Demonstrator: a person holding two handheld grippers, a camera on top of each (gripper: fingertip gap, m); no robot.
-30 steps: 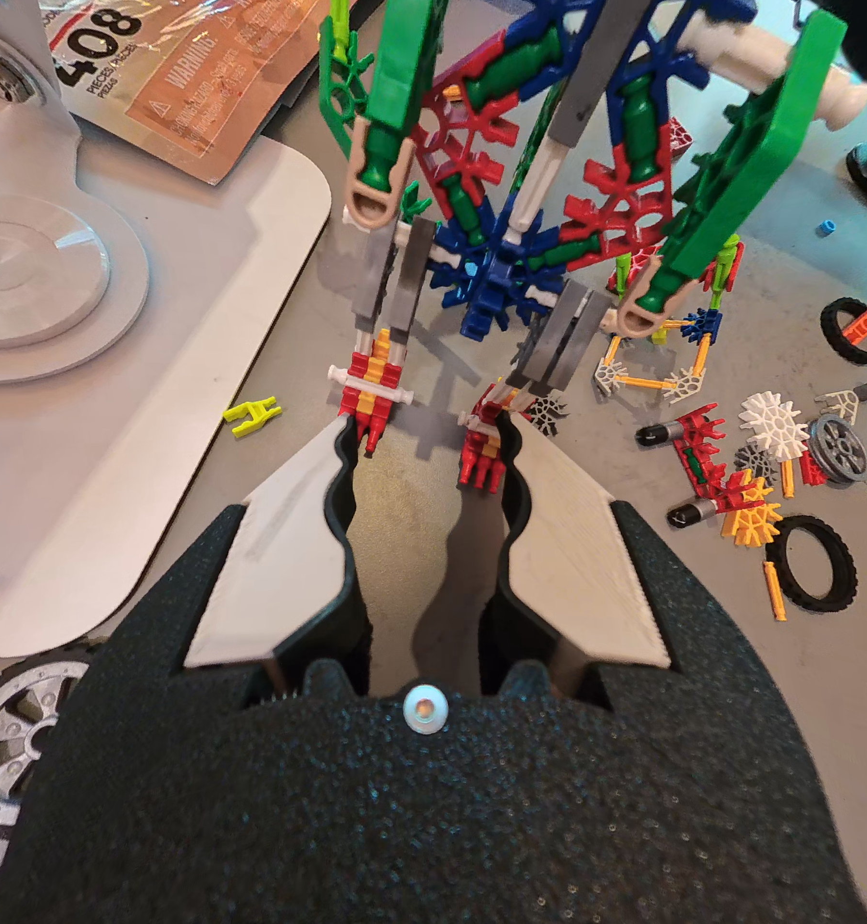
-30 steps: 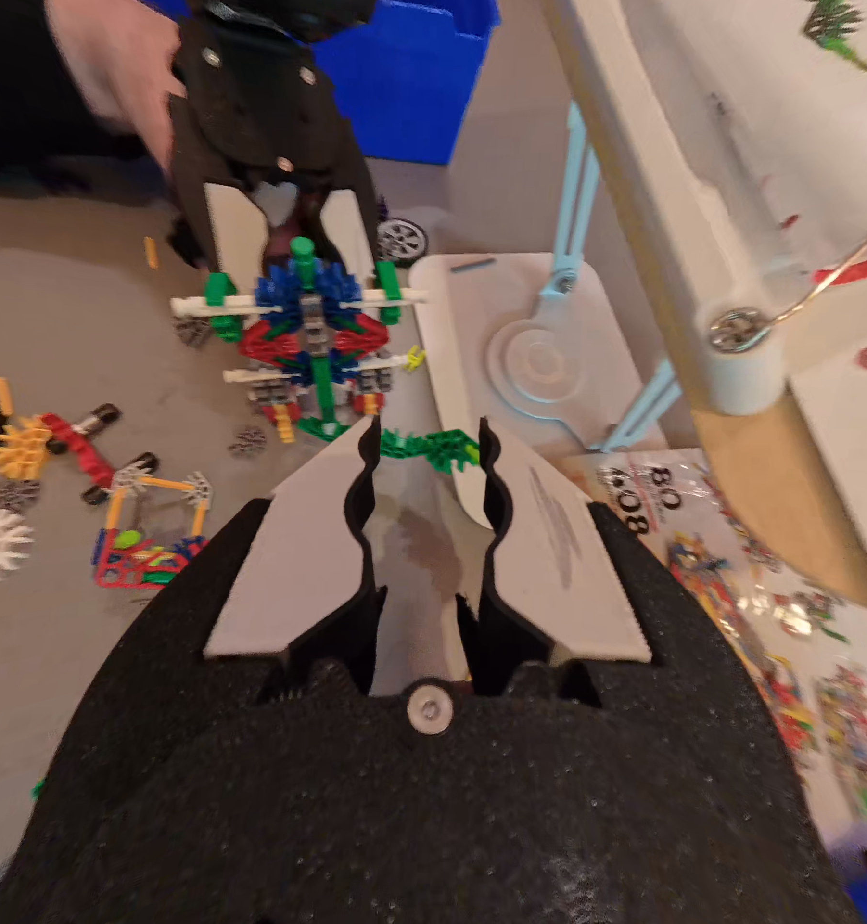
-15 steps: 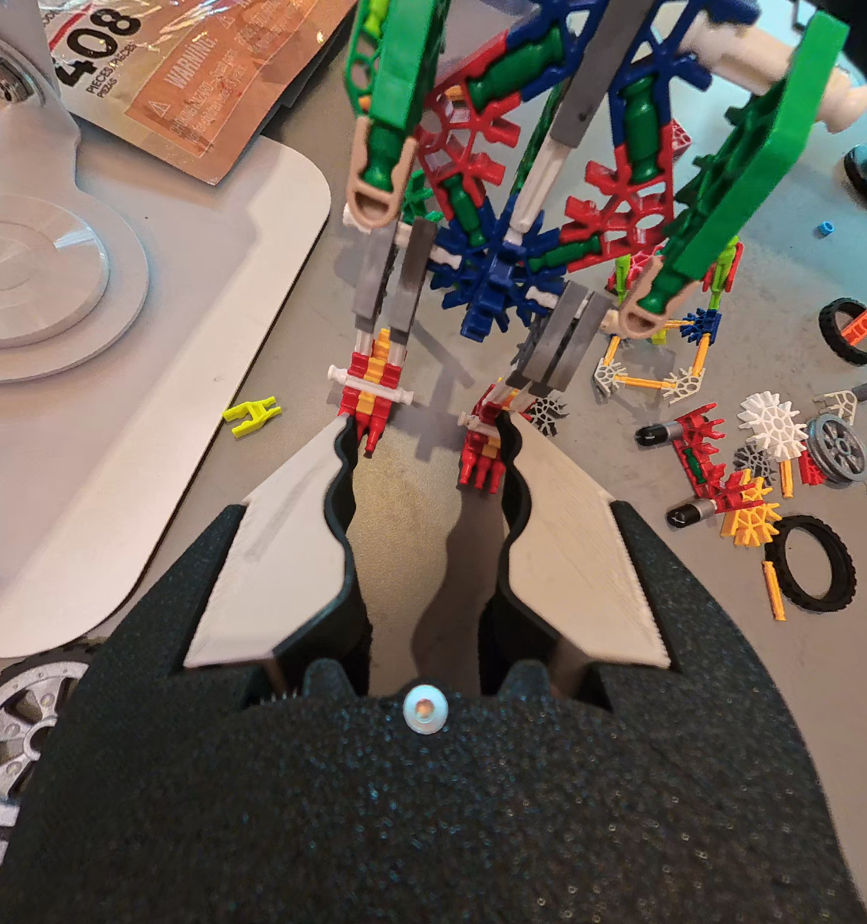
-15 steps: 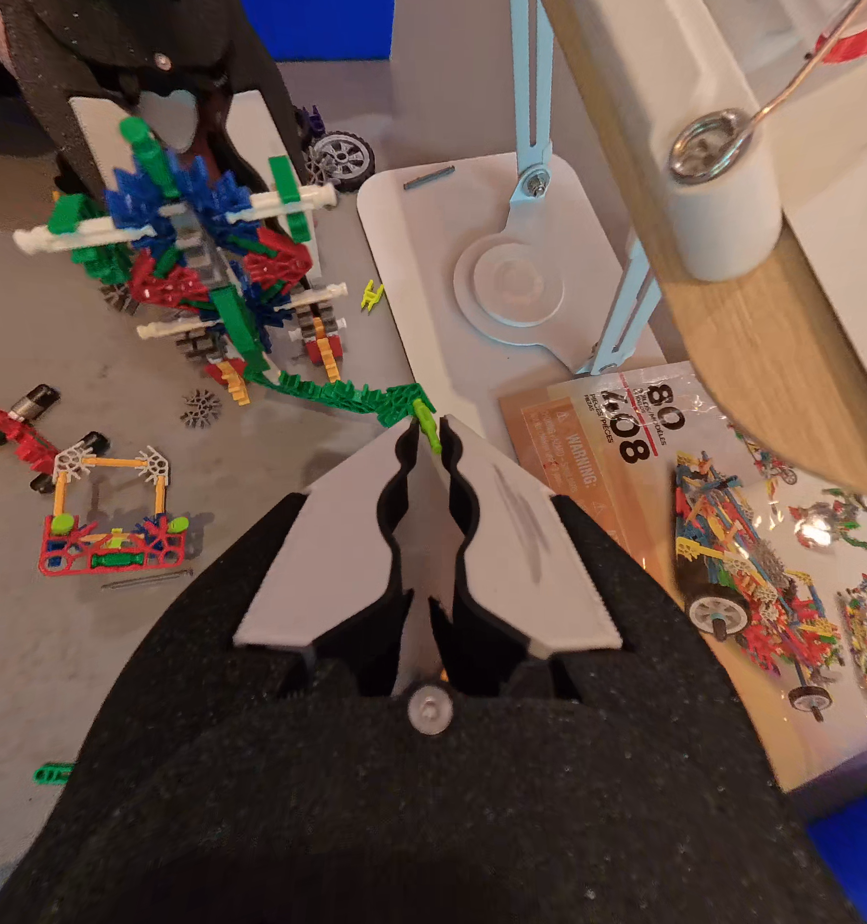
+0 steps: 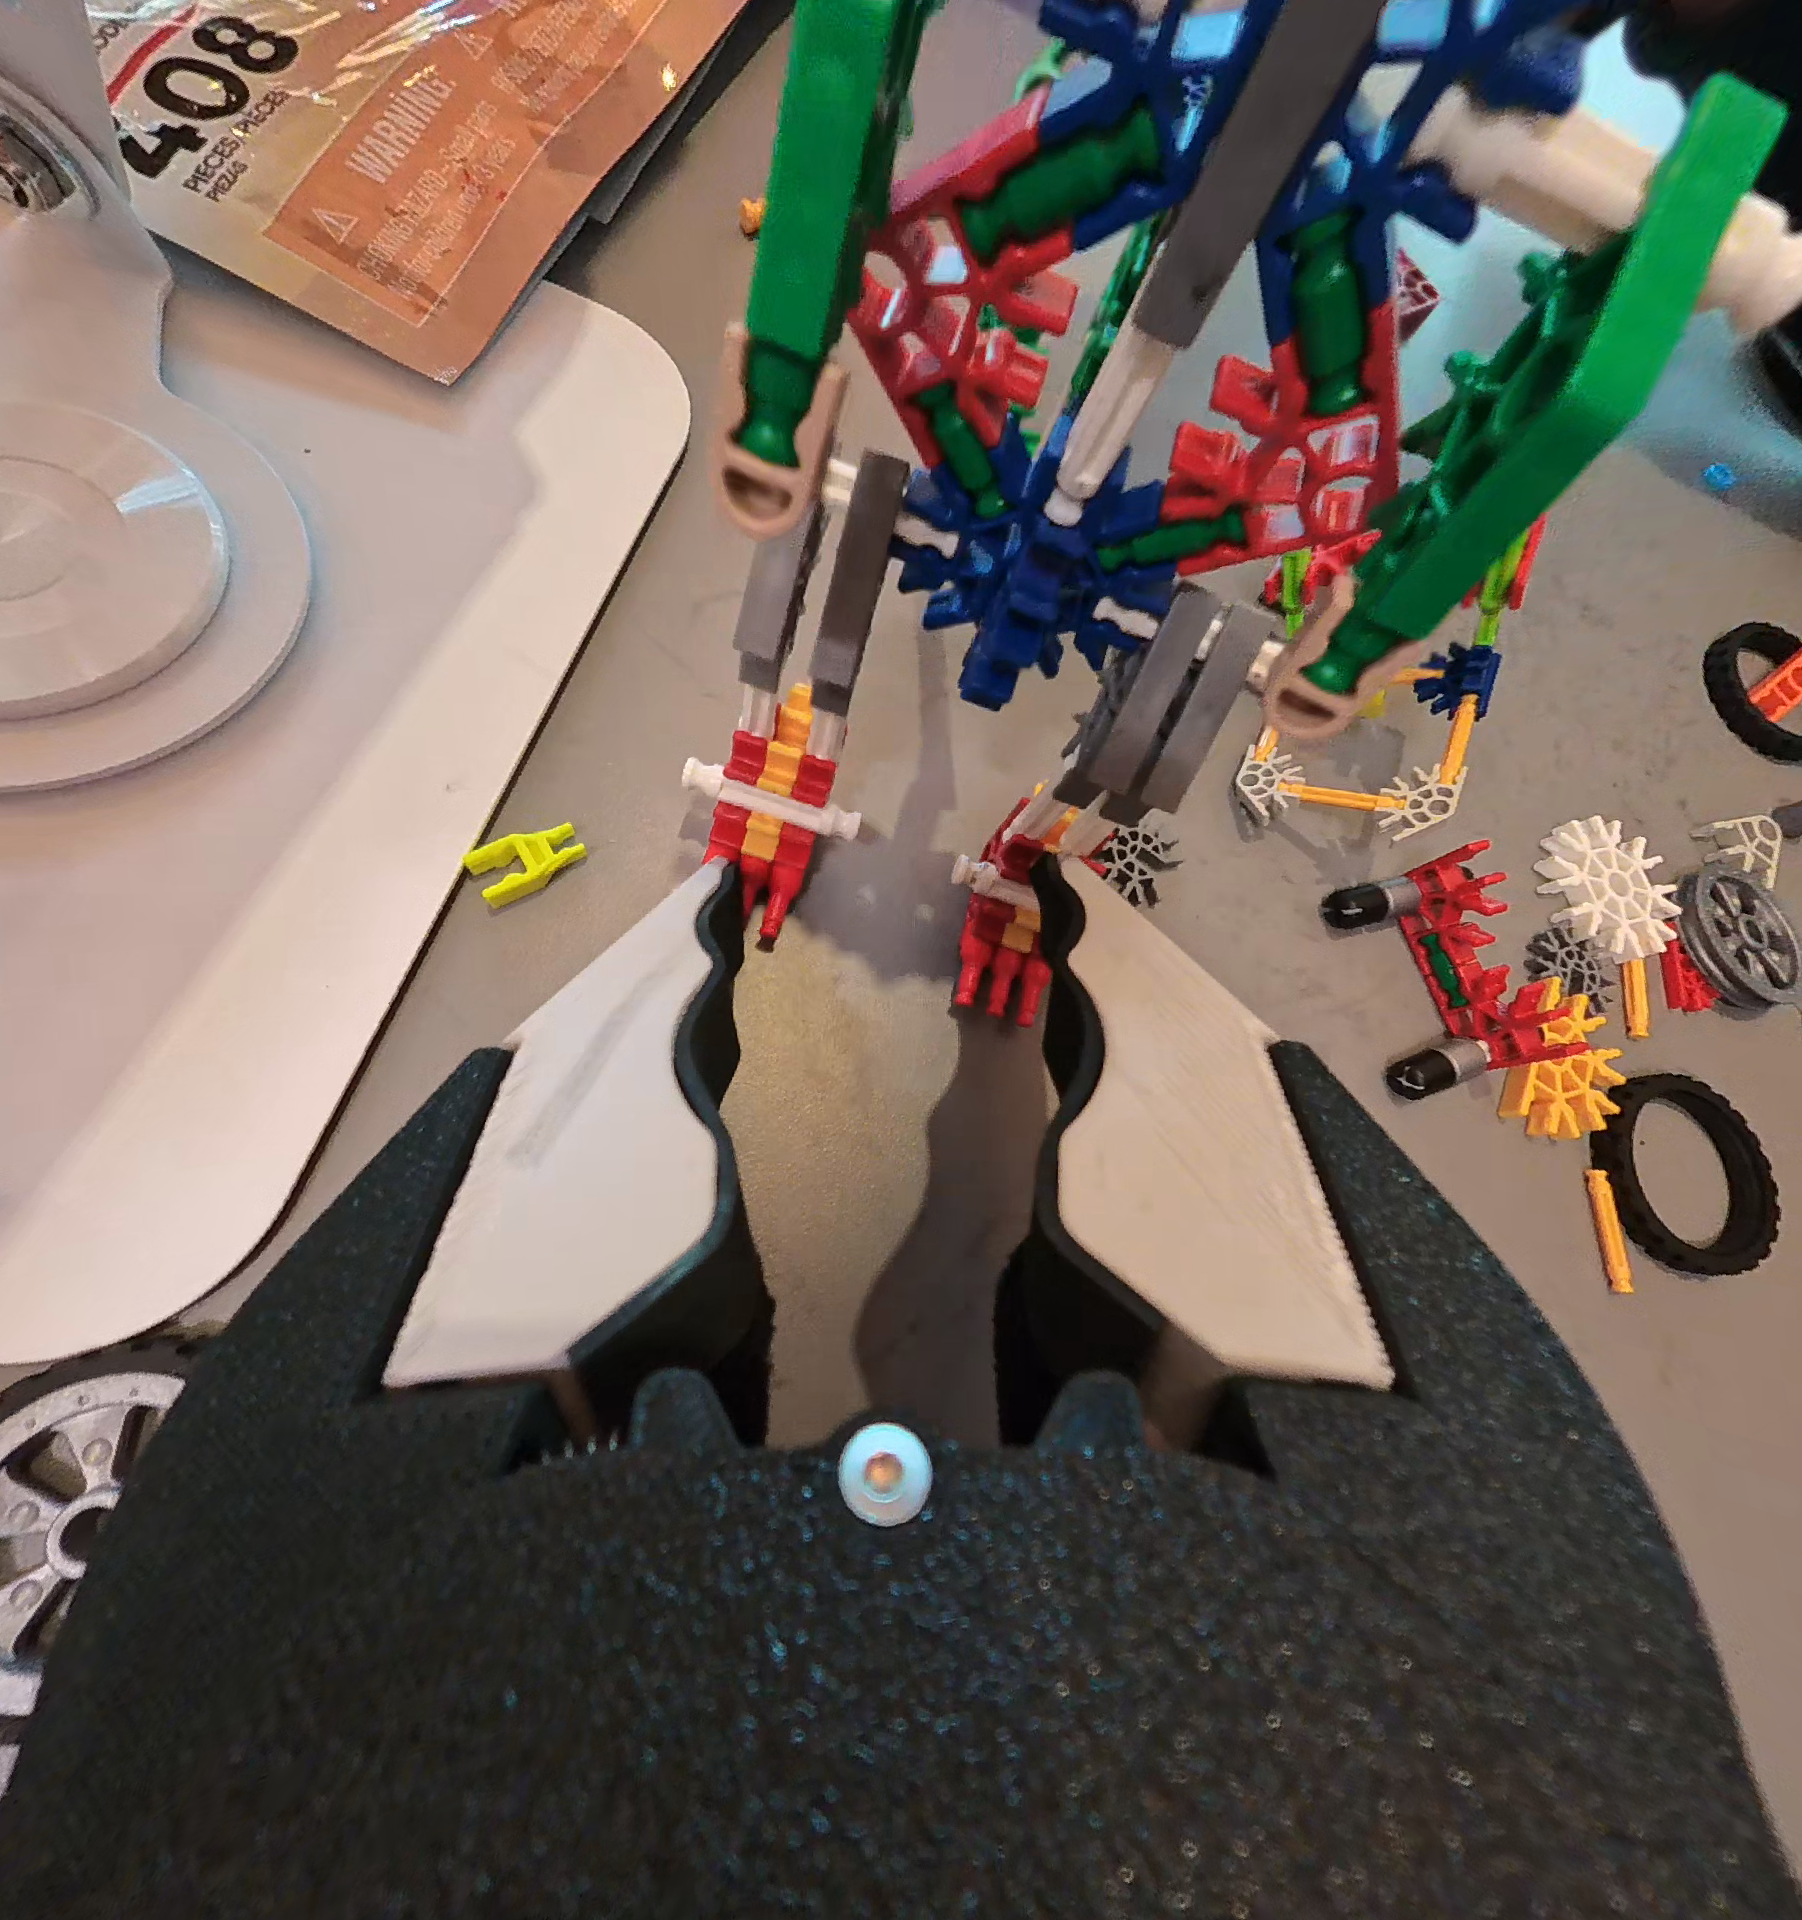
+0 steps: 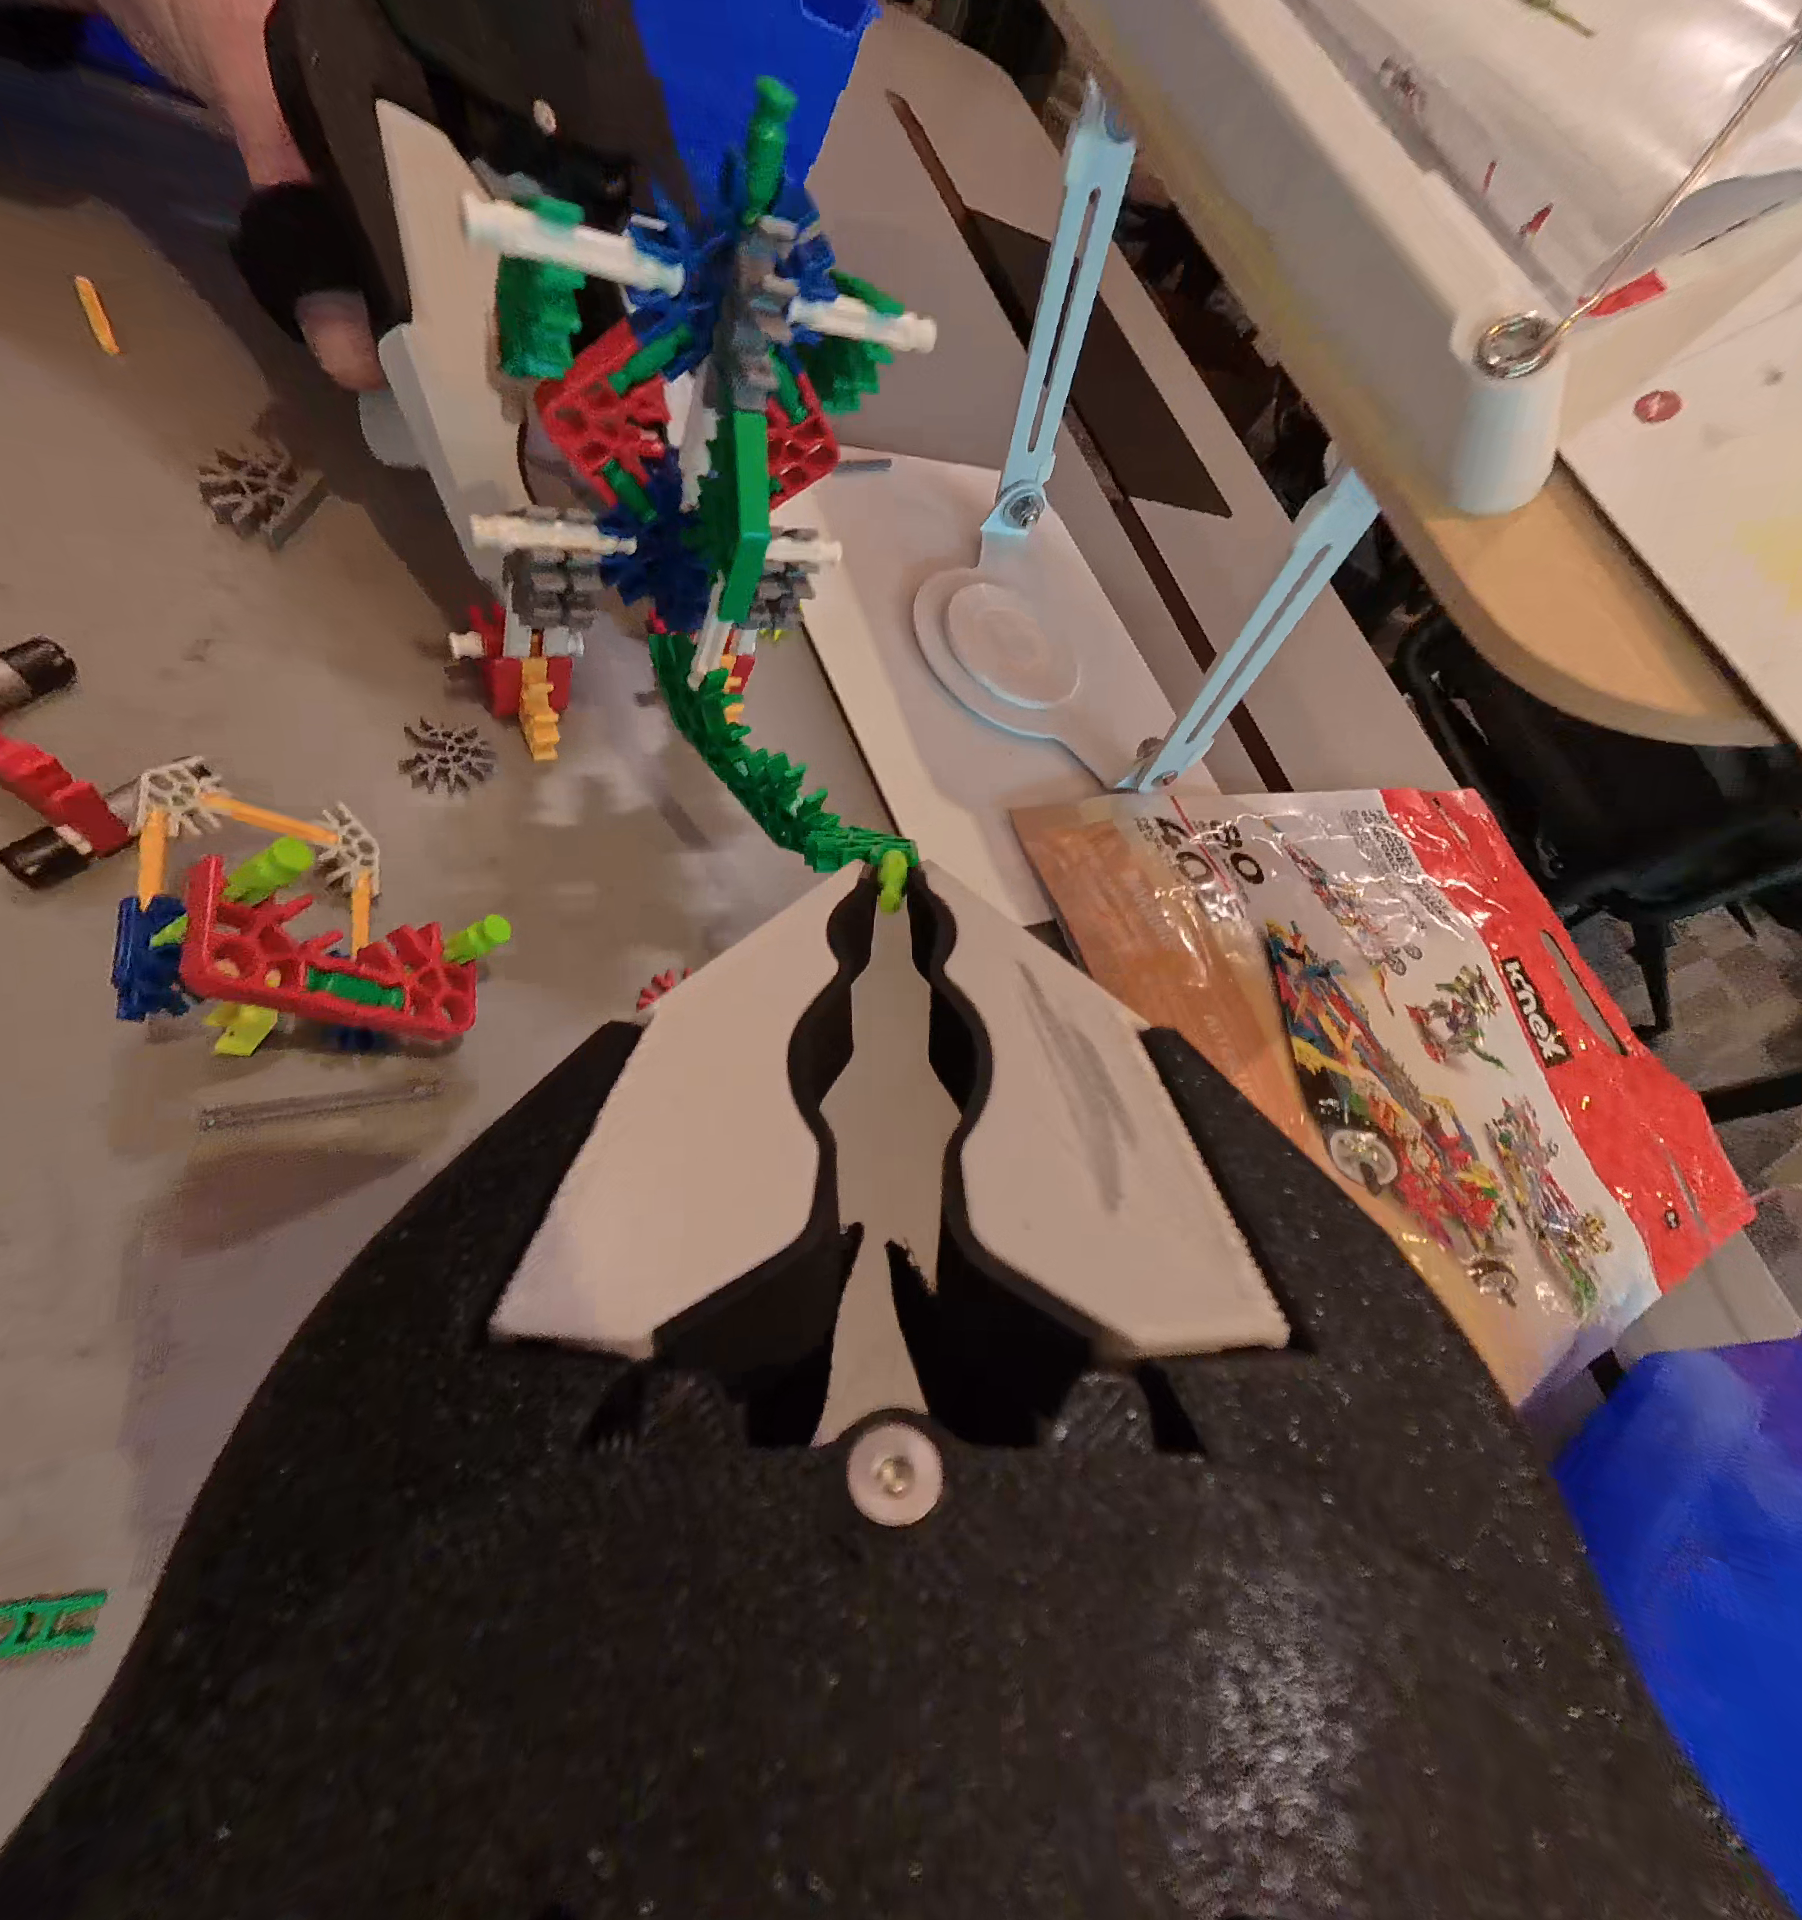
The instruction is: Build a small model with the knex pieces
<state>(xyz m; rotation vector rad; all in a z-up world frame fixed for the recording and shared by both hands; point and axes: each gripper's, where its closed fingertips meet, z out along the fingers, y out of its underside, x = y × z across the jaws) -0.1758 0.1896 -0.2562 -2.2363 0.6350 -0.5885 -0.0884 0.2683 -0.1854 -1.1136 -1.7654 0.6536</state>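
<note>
left hand-held gripper: jaws apart, still straddling toy model legs | right hand-held gripper: just clamped model's green tail tip, lifting off desk

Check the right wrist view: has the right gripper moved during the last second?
Yes. The right gripper advanced toward the white base plate and closed on the lime tip of the green chain.

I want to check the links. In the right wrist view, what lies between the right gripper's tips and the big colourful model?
A green chain runs from the model to the right gripper, which pinches a lime peg at the chain's end.
</note>
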